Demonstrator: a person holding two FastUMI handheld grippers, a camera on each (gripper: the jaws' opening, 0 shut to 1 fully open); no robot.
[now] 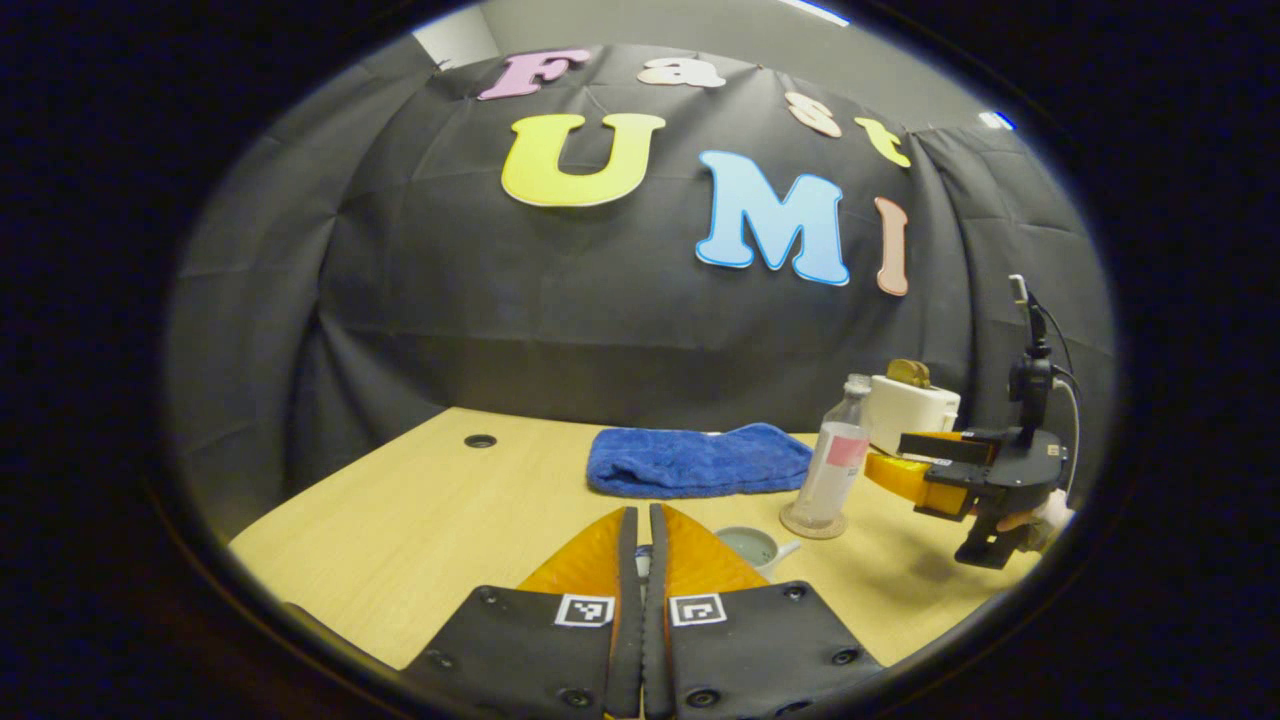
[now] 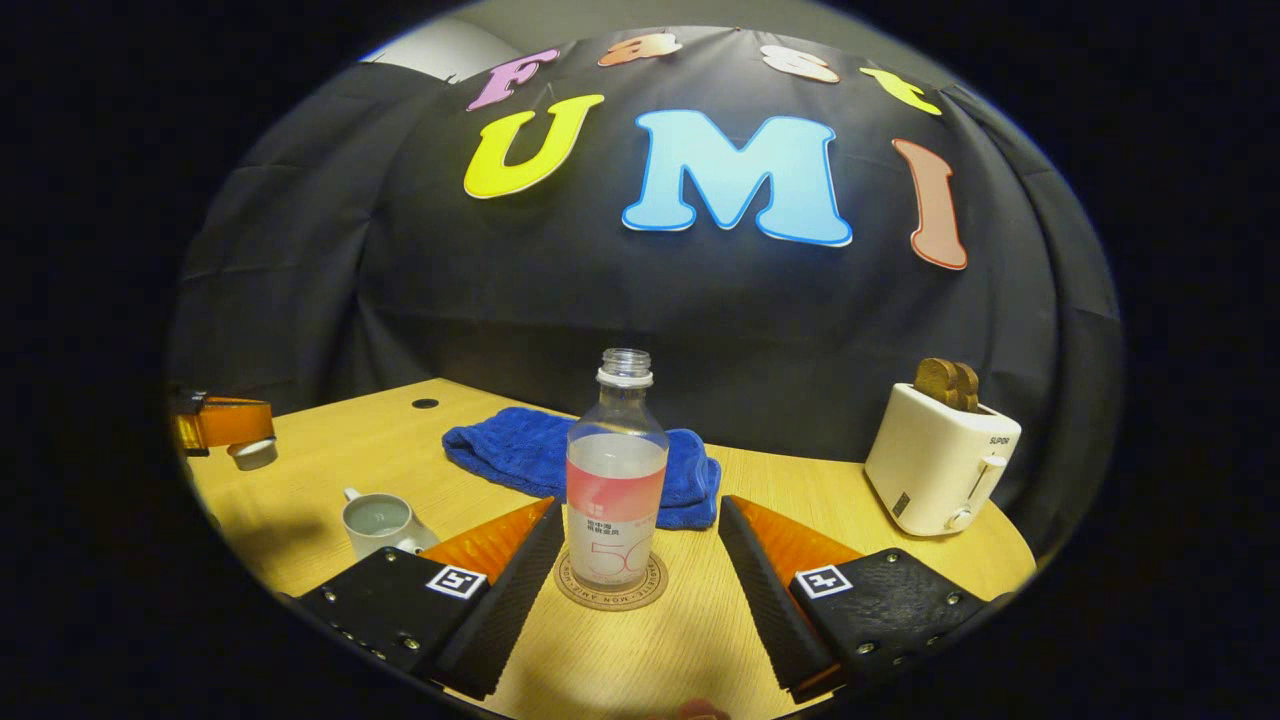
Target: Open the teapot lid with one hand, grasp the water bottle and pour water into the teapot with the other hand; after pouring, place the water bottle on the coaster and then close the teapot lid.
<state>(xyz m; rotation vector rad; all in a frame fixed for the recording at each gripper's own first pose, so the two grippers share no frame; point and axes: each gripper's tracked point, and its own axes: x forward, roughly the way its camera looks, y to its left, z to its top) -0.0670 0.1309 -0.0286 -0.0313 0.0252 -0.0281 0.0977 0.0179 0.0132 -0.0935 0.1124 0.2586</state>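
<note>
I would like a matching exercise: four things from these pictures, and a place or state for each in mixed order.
Things:
1. bottle
2. lid
3. teapot
4. toaster

Places or states:
a. open, on the table
b. holds brown slices
c. stands on the coaster
d. held up in the left gripper

Pairs: 1-c, 2-d, 3-a, 4-b

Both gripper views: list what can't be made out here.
- Left gripper view: the lid that the left gripper holds is hidden behind its nearly closed fingers.
- Right gripper view: the teapot has its spout partly covered by the right gripper's finger.
- Right gripper view: the water bottle's label is too small to tell.
</note>
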